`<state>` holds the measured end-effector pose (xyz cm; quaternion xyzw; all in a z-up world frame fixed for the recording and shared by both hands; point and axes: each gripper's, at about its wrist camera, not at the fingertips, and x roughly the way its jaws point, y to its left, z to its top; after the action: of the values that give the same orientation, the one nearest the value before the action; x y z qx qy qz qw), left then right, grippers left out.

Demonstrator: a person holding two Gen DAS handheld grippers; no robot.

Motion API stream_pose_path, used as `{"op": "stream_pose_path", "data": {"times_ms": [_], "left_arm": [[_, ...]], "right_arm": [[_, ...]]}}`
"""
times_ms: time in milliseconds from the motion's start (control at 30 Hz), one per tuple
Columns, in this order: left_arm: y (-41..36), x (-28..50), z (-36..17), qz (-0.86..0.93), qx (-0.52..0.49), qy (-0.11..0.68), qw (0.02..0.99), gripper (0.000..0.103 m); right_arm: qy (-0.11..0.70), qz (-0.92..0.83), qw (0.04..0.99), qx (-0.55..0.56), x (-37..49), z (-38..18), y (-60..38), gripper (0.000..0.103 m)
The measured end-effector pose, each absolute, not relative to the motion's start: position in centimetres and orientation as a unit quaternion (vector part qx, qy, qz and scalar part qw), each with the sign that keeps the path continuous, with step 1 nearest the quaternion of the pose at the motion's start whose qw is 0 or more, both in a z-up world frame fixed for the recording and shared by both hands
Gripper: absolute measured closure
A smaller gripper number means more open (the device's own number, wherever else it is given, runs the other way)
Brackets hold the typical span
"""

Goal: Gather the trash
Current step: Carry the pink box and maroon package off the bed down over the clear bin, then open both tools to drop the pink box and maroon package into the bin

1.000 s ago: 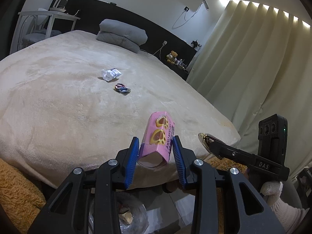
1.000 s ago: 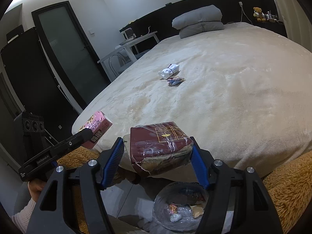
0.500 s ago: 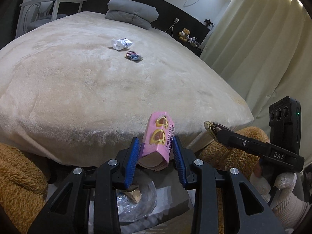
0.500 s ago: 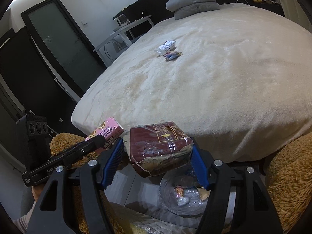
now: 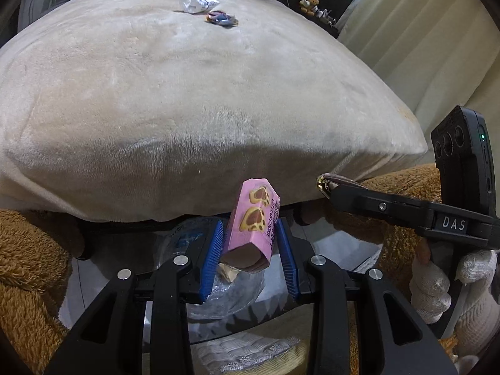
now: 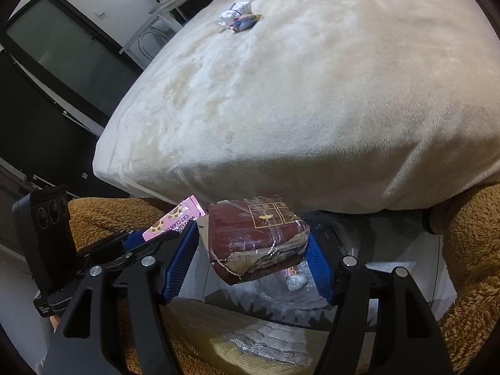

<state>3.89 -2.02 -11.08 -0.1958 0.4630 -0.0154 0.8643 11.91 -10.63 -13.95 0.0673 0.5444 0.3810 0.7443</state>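
Since a second ago both our grippers have tipped downward and sunk. The bed [image 5: 193, 100] then filled the lower half of each view, with pillows and wall above it; its near edge now sits mid-frame, and the floor under it has come into sight. The clear plastic bag [image 5: 218, 293] has grown from a sliver at the bottom to a wide patch behind the fingers.

Our left gripper [image 5: 250, 256] stays clamped on the pink cookie box [image 5: 253, 218], blue pads pressed to both its sides, the box standing nearly upright at 6 o'clock in the left wrist view. Our right gripper [image 6: 250, 262] stays clamped on the dark red packet [image 6: 256, 237], wrapped in film and torn at its near corner, at 6 o'clock in its own view.

The left wrist view alone shows the curtain [image 5: 422, 40] at 2 o'clock, a teddy bear [image 5: 307, 1] on the dark headboard at 1 o'clock, and the gloved hand [image 5: 437, 284] holding the right gripper at 4 o'clock. The right wrist view alone shows the dark door [image 6: 62, 50] at 10 o'clock, a white side table [image 6: 175, 3] at 11 o'clock, and the pink box from its side at 8 o'clock.

A crumpled white wrapper [image 5: 197, 2] and a small colourful wrapper [image 5: 222, 18] lie just beside each other far up the beige plush blanket, near 12 o'clock. Brown fluffy fabric [image 5: 28, 268] flanks both lower edges.
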Motion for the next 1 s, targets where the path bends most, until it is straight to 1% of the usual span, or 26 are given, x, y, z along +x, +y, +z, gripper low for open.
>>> {"op": "stream_pose_path", "data": {"times_ms": [200,500,833,933,967,1000], "left_arm": [[-2.2,4.5,-13.0,-0.009,-0.192,0.504,0.842,0.069],[-2.9,5.6,-15.4,-0.004,-0.184,0.563,0.806,0.069],[-3.6,6.2,-17.1,-0.003,-0.177,0.602,0.779,0.068],[-4.2,6.3,-17.5,-0.009,-0.168,0.614,0.771,0.067],[-4.4,6.4,-17.6,-0.006,-0.160,0.616,0.771,0.065],[-4.6,6.4,-17.6,-0.004,-0.154,0.617,0.771,0.054]], "right_arm": [[0.587,0.352,0.726,0.068,12.7,-16.0,-10.3,0.037],[0.628,0.323,0.706,0.054,13.4,-18.4,-9.3,0.037],[0.646,0.306,0.698,0.050,13.7,-19.5,-8.2,0.037],[0.646,0.302,0.698,0.060,13.8,-19.6,-8.4,0.035],[0.647,0.302,0.697,0.065,13.9,-19.6,-8.5,0.033],[0.647,0.301,0.697,0.069,14.0,-19.6,-8.6,0.031]]}}
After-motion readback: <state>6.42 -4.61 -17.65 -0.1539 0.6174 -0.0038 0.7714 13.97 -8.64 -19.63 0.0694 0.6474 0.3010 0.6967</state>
